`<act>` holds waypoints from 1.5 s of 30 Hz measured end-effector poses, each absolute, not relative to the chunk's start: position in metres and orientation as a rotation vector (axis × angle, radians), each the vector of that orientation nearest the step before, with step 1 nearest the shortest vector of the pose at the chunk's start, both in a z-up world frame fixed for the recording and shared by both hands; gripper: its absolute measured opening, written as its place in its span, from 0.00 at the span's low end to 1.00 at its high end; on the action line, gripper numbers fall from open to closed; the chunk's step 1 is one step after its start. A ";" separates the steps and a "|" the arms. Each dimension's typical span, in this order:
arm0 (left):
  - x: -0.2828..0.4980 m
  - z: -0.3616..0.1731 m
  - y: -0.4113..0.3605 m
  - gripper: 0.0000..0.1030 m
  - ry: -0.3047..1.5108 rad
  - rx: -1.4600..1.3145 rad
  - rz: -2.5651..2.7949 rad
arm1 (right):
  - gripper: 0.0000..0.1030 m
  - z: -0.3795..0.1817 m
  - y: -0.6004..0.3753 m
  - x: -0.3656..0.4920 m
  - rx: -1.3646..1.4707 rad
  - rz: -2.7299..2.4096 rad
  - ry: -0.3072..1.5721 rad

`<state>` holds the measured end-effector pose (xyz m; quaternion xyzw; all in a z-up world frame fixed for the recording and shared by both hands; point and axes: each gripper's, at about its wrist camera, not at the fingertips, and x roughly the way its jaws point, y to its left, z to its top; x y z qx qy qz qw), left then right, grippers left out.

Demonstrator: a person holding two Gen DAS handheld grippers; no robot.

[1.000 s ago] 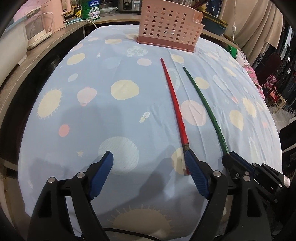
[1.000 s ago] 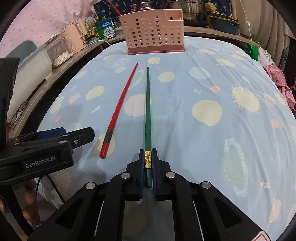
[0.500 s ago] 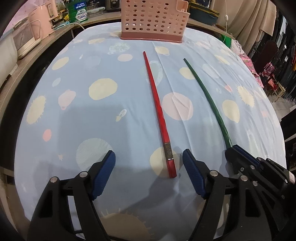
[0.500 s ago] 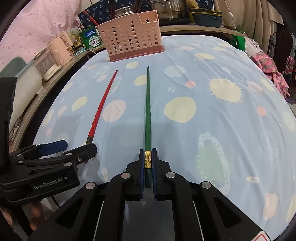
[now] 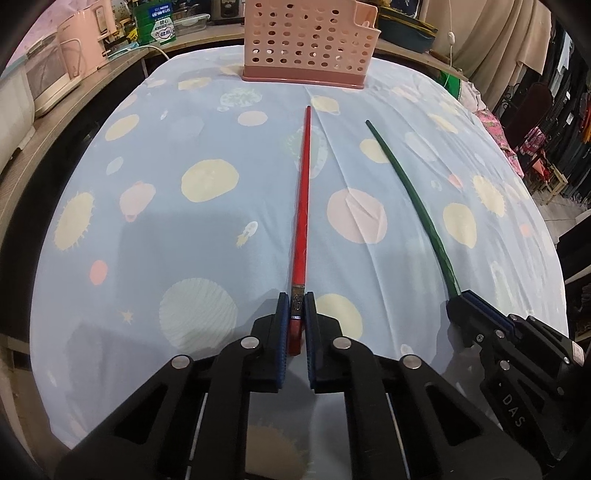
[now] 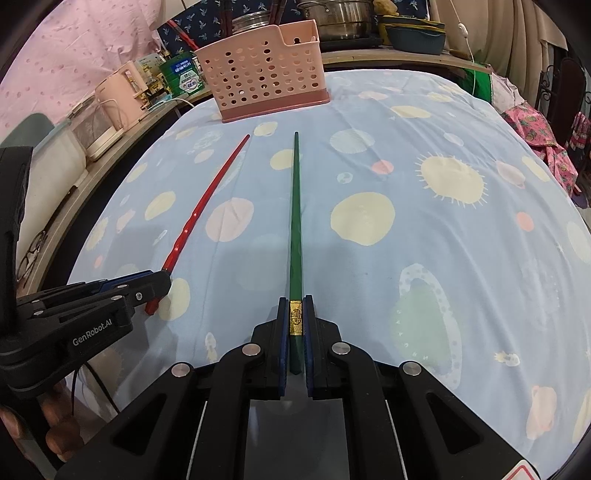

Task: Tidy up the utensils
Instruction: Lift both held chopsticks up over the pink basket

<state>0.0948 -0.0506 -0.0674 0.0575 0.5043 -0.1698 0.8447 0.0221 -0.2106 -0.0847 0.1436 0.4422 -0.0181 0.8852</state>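
Observation:
A red chopstick (image 5: 303, 206) lies on the blue patterned tablecloth (image 5: 147, 229), pointing at the pink perforated utensil basket (image 5: 308, 40) at the far edge. My left gripper (image 5: 296, 308) is shut on the red chopstick's thick near end. A green chopstick (image 6: 295, 225) lies to its right, and my right gripper (image 6: 296, 314) is shut on its gold-banded end. In the right wrist view the red chopstick (image 6: 207, 206) and the left gripper (image 6: 147, 284) show at the left, the basket (image 6: 262, 70) at the back.
A counter along the left and back holds pink appliances (image 5: 74, 74), a green box (image 5: 155, 26), pots and dark bowls (image 6: 413, 37). Chairs and clothes (image 5: 532, 110) stand beyond the table's right edge.
My left gripper, open one second ago, moved over the red chopstick's end and has closed on it. My right gripper has kept its hold on the green chopstick.

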 end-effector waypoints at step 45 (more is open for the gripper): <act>0.114 0.072 -0.032 0.07 0.812 -0.041 -0.413 | 0.06 0.038 -0.262 0.034 0.431 -0.019 0.612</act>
